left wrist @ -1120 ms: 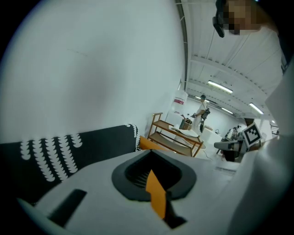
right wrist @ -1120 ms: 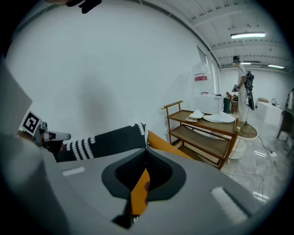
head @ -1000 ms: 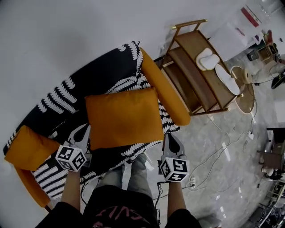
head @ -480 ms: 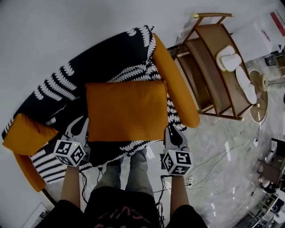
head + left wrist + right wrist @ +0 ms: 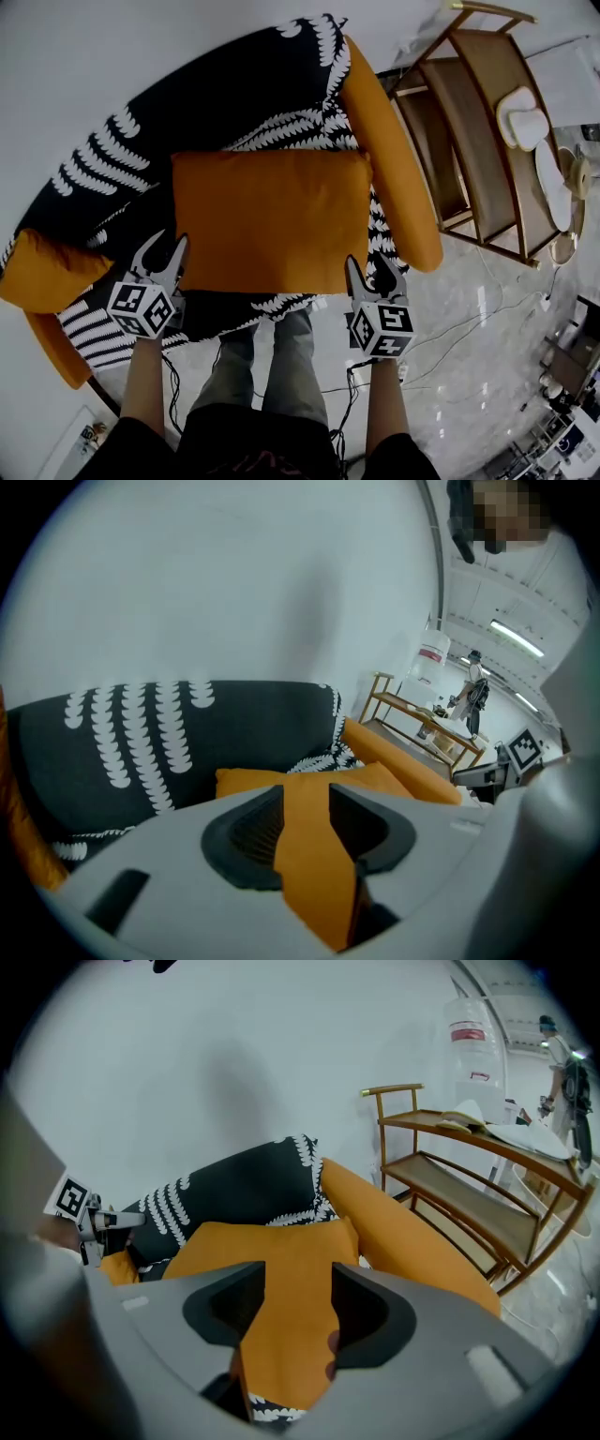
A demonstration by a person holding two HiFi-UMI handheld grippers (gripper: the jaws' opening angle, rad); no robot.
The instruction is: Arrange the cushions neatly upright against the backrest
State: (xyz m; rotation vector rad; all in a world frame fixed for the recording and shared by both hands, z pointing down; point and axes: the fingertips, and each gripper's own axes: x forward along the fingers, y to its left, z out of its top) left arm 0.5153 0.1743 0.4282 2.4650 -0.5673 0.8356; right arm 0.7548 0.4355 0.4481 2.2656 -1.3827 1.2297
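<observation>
A large orange cushion (image 5: pixel 272 220) rests on the seat of the black sofa (image 5: pixel 187 122), which has a white fern print; its far edge lies toward the backrest. My left gripper (image 5: pixel 165 246) stands at the cushion's near left corner and my right gripper (image 5: pixel 375 267) at its near right corner. Both sets of jaws have just been opening and now stand spread. Orange cushion fabric (image 5: pixel 309 846) shows in the gap of the left gripper (image 5: pixel 305 808) and cushion fabric (image 5: pixel 281 1335) in the gap of the right gripper (image 5: pixel 298 1312), with no pad pressing on it. A second orange cushion (image 5: pixel 37 272) lies at the sofa's left end.
Orange armrests close the sofa at the right (image 5: pixel 389 169) and the left (image 5: pixel 52 352). A wooden shelf unit (image 5: pixel 478 141) with white slippers (image 5: pixel 525 117) stands to the right. Cables (image 5: pixel 469 319) trail over the marble floor. The person's legs (image 5: pixel 272 366) stand against the sofa's front.
Both grippers have come down with the large cushion toward the seat. Their jaws, closed on its near corners before, now stand apart.
</observation>
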